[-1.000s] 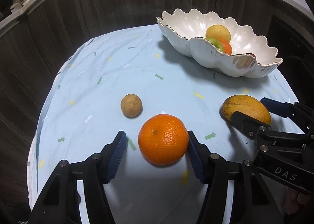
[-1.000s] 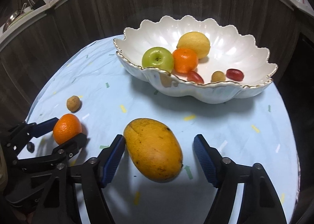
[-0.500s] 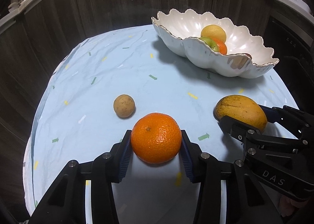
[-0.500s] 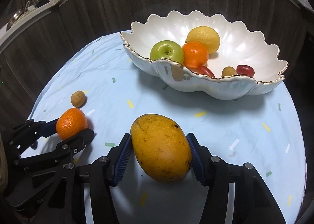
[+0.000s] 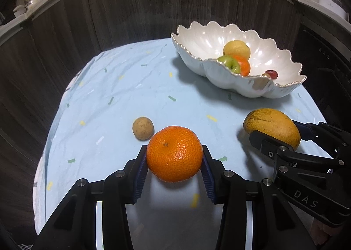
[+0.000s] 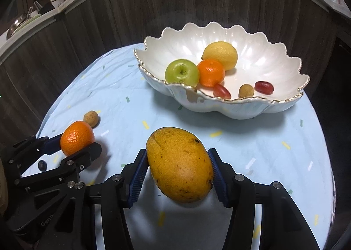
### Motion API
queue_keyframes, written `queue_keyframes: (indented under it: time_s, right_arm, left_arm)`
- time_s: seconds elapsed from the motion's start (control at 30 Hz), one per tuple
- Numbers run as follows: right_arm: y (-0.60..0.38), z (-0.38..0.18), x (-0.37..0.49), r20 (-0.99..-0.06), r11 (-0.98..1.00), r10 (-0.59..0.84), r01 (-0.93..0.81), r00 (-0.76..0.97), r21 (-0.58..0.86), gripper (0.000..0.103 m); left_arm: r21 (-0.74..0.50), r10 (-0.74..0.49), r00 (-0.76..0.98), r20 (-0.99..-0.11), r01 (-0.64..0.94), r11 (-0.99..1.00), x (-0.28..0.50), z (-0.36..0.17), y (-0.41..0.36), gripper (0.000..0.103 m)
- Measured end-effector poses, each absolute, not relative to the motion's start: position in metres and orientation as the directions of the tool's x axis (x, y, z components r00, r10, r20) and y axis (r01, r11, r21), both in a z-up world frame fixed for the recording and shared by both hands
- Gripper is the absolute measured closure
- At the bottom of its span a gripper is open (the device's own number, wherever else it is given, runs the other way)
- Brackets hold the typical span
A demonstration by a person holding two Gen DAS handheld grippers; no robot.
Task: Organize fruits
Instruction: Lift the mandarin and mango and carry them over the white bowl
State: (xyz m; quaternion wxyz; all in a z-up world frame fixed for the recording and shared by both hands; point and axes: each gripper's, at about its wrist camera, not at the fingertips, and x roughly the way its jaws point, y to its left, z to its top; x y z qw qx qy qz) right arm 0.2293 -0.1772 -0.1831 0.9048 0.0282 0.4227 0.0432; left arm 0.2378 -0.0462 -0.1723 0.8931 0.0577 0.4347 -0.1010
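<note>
While both fruits are already held, what matters next is where the bowl [image 6: 230, 105] lies from each: in the right wrist view it fills the upper right of the frame, straight beyond the mango [image 6: 179, 164], and in the left wrist view it sits at the upper right, well apart from the orange [image 5: 174, 153] and off to one side. The right gripper [image 6: 177, 173] has its jaws closed narrow on the mango, blue pads pressed to its two flanks, with the fruit's long axis running roughly away from the camera and tilted a little toward the lower right, so it points broadly at the bowl. The left gripper [image 5: 174, 166] has its jaws clamped on the orange across its widest part. Both fruits appear lifted just off the pale blue cloth of the table [image 5: 131, 87], judging by the shadows beneath them, though I cannot be sure. A small brown fruit [image 5: 142, 128] lies loose on the cloth just beside the orange, toward the upper left. By my reading the right hand is the nearer one to the bowl and should go first; the bowl's open space lies on its right half, clear of the green apple [image 6: 182, 72] and the lemon [image 6: 220, 55]
</note>
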Motion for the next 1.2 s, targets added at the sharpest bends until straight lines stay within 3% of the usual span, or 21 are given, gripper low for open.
queue_keyframes:
  time_s: [1.2]
  right_arm:
    - [-0.21, -0.104, 0.214, -0.65, 0.993, 0.04, 0.039, 0.759, 0.107, 0.048]
  left_arm:
    - [0.03, -0.147, 0.7, -0.699, 0.234, 0.972, 0.242, -0.092, -0.075, 0.059]
